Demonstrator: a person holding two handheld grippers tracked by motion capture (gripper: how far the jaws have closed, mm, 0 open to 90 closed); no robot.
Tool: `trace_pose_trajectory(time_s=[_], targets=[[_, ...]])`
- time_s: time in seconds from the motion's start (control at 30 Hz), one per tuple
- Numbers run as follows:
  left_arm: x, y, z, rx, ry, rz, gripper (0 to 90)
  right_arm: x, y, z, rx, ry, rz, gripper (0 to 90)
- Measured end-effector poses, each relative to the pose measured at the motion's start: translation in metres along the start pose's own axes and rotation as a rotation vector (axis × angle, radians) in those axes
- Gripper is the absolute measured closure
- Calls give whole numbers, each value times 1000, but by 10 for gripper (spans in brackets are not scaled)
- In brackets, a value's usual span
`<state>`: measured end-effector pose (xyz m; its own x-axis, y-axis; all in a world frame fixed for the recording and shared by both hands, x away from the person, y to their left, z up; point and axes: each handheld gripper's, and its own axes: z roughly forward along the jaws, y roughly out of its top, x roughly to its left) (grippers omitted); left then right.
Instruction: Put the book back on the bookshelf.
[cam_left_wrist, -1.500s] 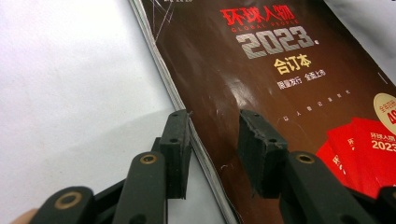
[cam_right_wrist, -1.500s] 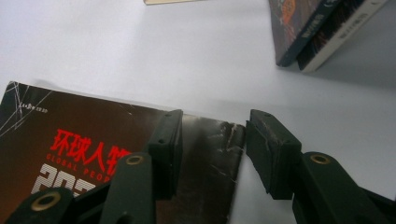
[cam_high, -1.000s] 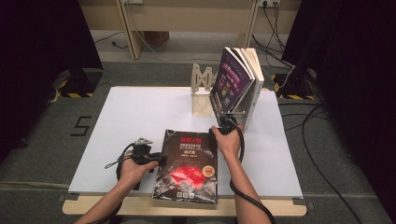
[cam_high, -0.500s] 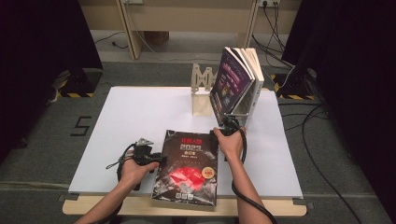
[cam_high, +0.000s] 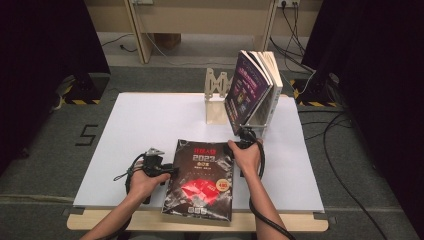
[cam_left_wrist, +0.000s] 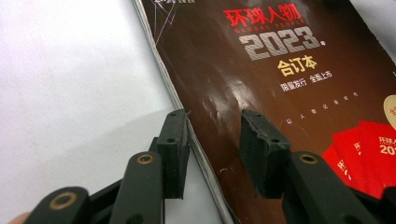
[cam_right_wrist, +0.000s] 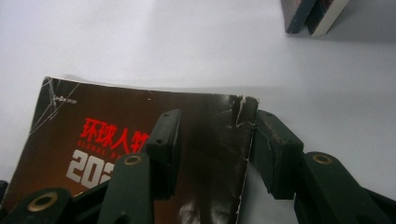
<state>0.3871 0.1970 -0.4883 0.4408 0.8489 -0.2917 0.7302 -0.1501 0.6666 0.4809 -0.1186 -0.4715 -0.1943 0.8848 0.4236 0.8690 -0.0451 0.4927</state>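
A thick dark-brown book (cam_high: 200, 182) marked 2023, with red cards on its cover, lies flat at the near middle of the white table (cam_high: 150, 120). My left gripper (cam_high: 167, 170) is at the book's left edge. In the left gripper view it (cam_left_wrist: 212, 149) is open, with one jaw over the table and the other over the cover (cam_left_wrist: 289, 93). My right gripper (cam_high: 241, 142) is at the book's far right corner. In the right gripper view it (cam_right_wrist: 215, 140) is open and straddles the worn corner of the cover (cam_right_wrist: 140, 140).
Several books (cam_high: 252, 92) lean upright at the back right of the table, beside a wooden stand (cam_high: 216, 97); their lower ends (cam_right_wrist: 317, 14) appear in the right gripper view. Cables trail from both grippers. The near table edge lies just below the book.
My right gripper has slid slightly nearer, down to the book's far right corner. The left gripper and the book have stayed put.
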Motion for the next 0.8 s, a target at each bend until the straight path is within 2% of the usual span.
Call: trace_pose_trajectory(time_s=[0.07, 0.2, 0.23, 0.4, 0.53, 0.67, 0.8], targets=[[0, 0, 0, -2, 0, 0, 615, 1, 0, -3, -2, 13, 10, 578], [-1, 0, 0, -2, 8, 3, 614, 5, -1, -10, 5, 16, -7, 605], [-1, 0, 0, -2, 8, 3, 614, 7, -2, -11, 12, 10, -27, 612], [-1, 0, 0, -2, 6, 1, 615, 5, -7, -8, 47, 25, -25, 626], [0, 0, 0, 0, 4, 3, 615, 5, -8, -7, 68, 38, -19, 683], [0, 0, 0, 0, 0, 2, 615, 4, -5, -12, 64, 74, -16, 766], [1, 0, 0, 3, -2, 10, 617, 5, -1, -19, 61, 138, 6, 852]])
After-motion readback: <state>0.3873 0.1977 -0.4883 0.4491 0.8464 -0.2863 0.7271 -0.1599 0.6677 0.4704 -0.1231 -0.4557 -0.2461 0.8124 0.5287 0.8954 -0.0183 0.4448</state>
